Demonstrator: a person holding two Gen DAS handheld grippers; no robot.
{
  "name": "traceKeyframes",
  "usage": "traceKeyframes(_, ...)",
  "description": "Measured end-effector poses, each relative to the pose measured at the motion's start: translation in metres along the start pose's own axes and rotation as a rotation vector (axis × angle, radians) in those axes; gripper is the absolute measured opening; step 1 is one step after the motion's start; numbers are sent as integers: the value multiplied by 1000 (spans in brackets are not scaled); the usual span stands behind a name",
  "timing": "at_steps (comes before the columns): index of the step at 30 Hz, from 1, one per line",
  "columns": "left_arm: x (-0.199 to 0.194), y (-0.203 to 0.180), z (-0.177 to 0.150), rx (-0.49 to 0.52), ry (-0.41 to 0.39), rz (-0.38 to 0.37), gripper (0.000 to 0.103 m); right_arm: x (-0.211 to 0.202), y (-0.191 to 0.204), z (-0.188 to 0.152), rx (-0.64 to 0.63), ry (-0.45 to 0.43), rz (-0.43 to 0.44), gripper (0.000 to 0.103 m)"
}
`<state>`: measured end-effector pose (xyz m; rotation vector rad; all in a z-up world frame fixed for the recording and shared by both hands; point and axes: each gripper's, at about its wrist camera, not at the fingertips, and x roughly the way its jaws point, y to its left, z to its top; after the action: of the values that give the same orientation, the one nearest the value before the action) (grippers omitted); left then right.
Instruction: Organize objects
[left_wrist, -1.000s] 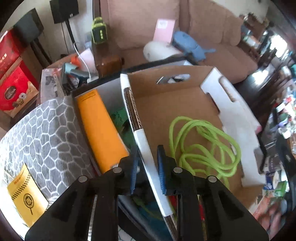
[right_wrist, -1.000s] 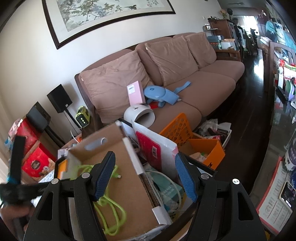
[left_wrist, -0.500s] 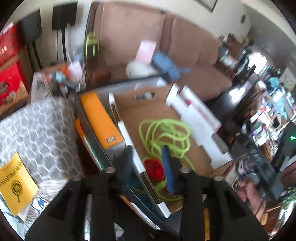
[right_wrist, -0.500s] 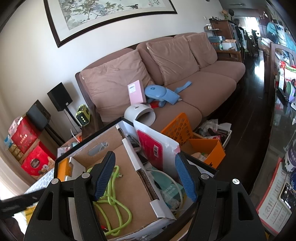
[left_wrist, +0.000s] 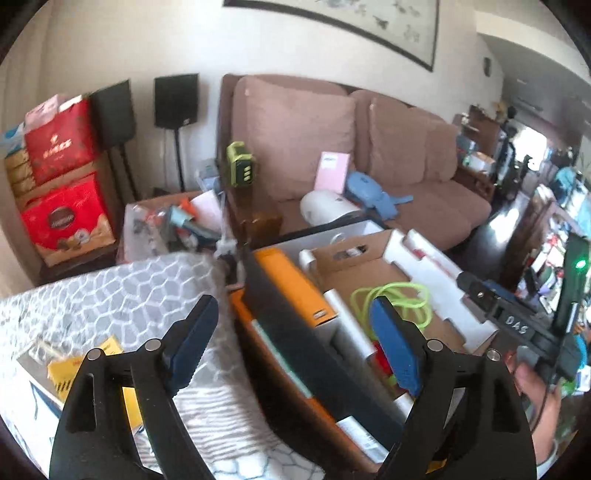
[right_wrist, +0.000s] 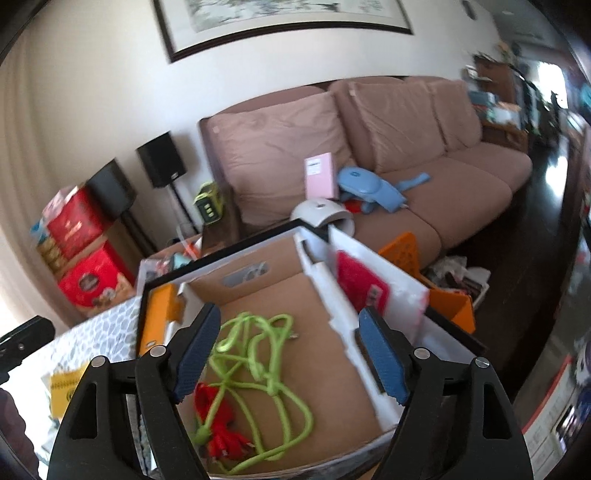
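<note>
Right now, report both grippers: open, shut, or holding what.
Left gripper: open, jaws just spread wide, nothing between them.
Right gripper: open, jaws just widened, holding nothing, above the green rope in the cardboard box.

Red item (right_wrist: 218, 417) under green cord (right_wrist: 258, 369) blurred, orange box (left_wrist: 291, 284) partly hidden by dark panel (left_wrist: 314, 339)

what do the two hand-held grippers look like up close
Both are alike. The left hand-held gripper and the right hand-held gripper have black plastic arms with triangular cutouts and silver round pins. Each finger ends in a blue textured pad. The right one's body carries white lettering and a green light.
</note>
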<state>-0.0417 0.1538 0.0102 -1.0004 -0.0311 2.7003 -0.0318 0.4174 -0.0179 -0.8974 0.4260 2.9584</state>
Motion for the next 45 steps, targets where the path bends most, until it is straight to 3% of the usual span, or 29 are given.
traceKeyframes(5, -9, 27, -9, -57, 10, 63, 90, 10, 18, -4, -51, 66, -24, 84)
traceKeyframes(10, -24, 53, -23, -153, 38, 53, 90, 24, 24, -9, -76, 180, -86, 85)
traceKeyframes(13, -35, 64, -27, -162, 20, 65, 94, 31, 34, -15, -118, 240, -98, 85)
traceKeyframes(17, -41, 78, -29, -183, 54, 53, 95, 29, 46, -21, -175, 284, -125, 86)
traceKeyframes(21, -56, 87, -29, -176, 23, 81, 96, 22, 55, -19, -199, 272, -135, 86)
traceKeyframes(26, -64, 98, -28, -199, 29, 12, 98, 12, 63, -15, -233, 192, -223, 90)
traceKeyframes(32, -70, 110, -22, -142, 5, 48, 98, 17, 65, -16, -253, 119, -277, 90)
traceKeyframes(39, -72, 177, -19, -206, 2, 75, 98, 30, 77, -31, -255, 91, -277, 90)
traceKeyframes(45, -85, 250, -34, -241, 2, 179, 98, 32, 109, -47, -292, 76, -253, 90)
